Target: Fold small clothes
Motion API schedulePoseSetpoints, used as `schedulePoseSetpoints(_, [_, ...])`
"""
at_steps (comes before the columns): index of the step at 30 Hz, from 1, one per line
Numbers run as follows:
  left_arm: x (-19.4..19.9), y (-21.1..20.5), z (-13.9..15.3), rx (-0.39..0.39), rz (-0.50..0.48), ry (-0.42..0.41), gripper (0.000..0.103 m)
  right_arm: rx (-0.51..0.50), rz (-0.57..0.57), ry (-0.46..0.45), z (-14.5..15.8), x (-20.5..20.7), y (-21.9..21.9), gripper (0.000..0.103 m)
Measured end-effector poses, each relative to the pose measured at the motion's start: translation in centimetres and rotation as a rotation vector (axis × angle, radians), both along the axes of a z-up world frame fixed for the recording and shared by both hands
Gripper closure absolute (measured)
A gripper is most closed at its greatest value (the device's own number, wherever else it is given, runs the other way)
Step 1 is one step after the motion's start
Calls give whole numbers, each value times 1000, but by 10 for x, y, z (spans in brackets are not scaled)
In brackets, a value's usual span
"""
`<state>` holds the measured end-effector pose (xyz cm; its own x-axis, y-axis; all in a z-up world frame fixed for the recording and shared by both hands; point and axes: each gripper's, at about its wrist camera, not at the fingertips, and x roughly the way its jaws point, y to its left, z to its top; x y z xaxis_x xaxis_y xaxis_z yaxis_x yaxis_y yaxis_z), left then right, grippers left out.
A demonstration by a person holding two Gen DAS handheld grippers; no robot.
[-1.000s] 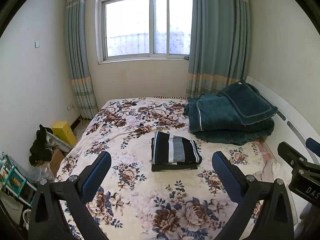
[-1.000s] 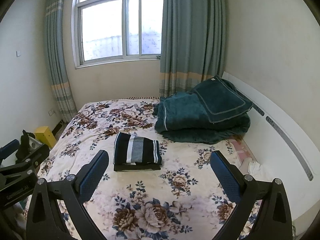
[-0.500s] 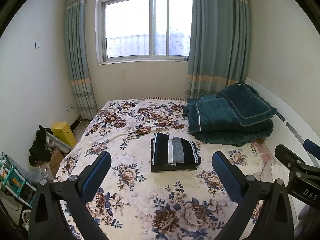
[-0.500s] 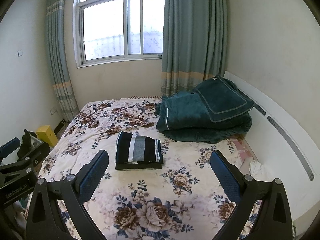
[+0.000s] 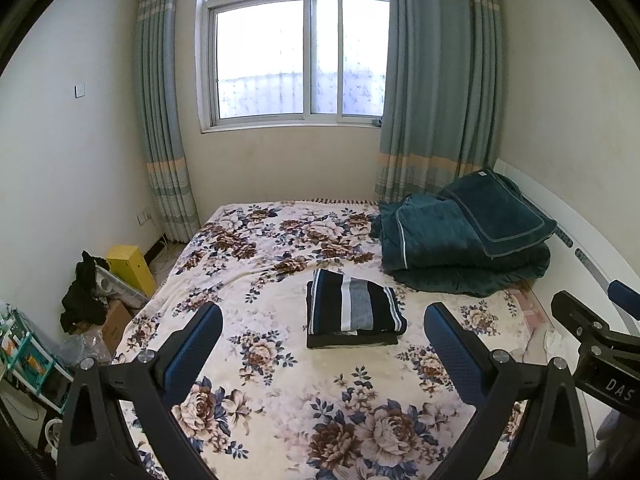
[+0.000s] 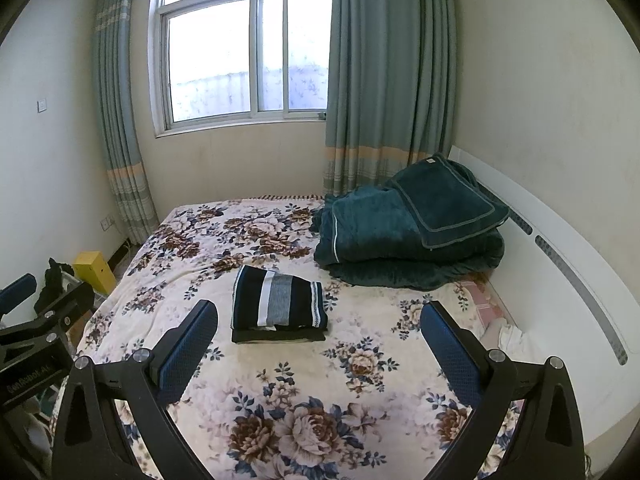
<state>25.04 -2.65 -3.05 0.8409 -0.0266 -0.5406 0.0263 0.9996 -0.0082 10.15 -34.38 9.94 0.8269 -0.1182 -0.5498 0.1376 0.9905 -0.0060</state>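
Note:
A folded dark navy garment with white and grey stripes (image 5: pixel 354 312) (image 6: pixel 278 303) lies flat on the floral bedspread (image 5: pixel 280 380) (image 6: pixel 320 400), on top of a second folded black piece. My left gripper (image 5: pixel 322 334) hangs open above the near part of the bed, well short of the stack, with nothing between its blue-padded fingers (image 5: pixel 192 346). My right gripper (image 6: pixel 318 334) is open too, equally far back and empty. Each gripper shows at the edge of the other's view.
A folded dark green quilt and pillow (image 5: pixel 460 248) (image 6: pixel 408 224) sit at the bed's far right by the white headboard (image 6: pixel 568 256). A yellow box (image 5: pixel 130 264), black clothes and clutter (image 5: pixel 82 296) stand on the floor at the left. Window and curtains behind.
Both views have risen and tilted slightly, so the folded stack sits a little lower in frame. The stack has not moved, and both grippers stay open.

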Motion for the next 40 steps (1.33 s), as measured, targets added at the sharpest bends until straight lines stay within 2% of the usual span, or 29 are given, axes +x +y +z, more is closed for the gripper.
schedulePoseSetpoints(21, [1, -1, 2, -1, 6, -6, 0, 0, 5, 1, 9, 6, 6, 0])
schedulePoseSetpoints(40, [3, -4, 1, 4, 10, -20, 0, -2, 5, 10, 6, 6, 7, 0])
